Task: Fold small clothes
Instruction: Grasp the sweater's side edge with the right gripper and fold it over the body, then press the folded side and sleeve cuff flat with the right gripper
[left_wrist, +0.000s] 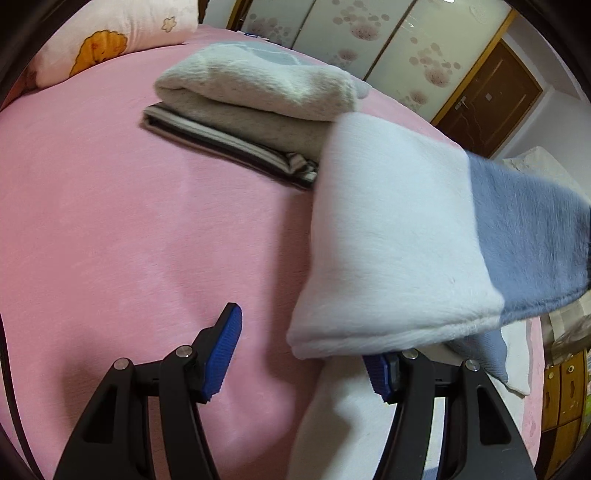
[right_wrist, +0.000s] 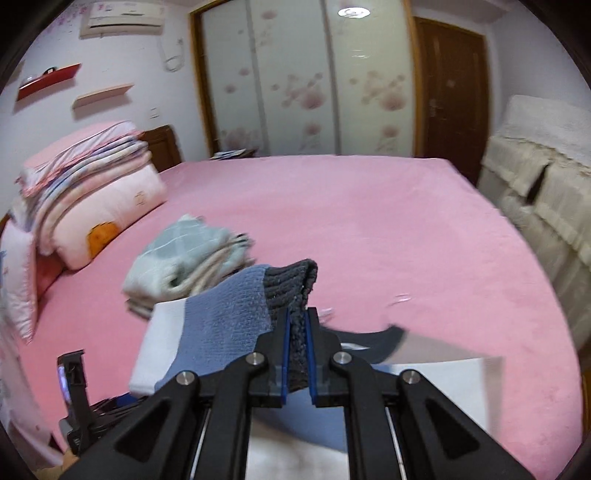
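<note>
Your right gripper (right_wrist: 297, 354) clamps dark ribbed cuff of white-blue fleece garment (right_wrist: 207, 325); thin pinch may slip. Left gripper (left_wrist: 301, 354) gapes empty; dangling fold could clip folded stack (left_wrist: 251, 110) at far left.

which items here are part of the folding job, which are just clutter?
Job:
- white, blue and grey garment, its grey cuff pinched in the right gripper
- stack of folded clothes on the pink bed
- left gripper, open, beside the garment

Lying about:
- pillow
- quilt pile
- wardrobe
- door
</note>
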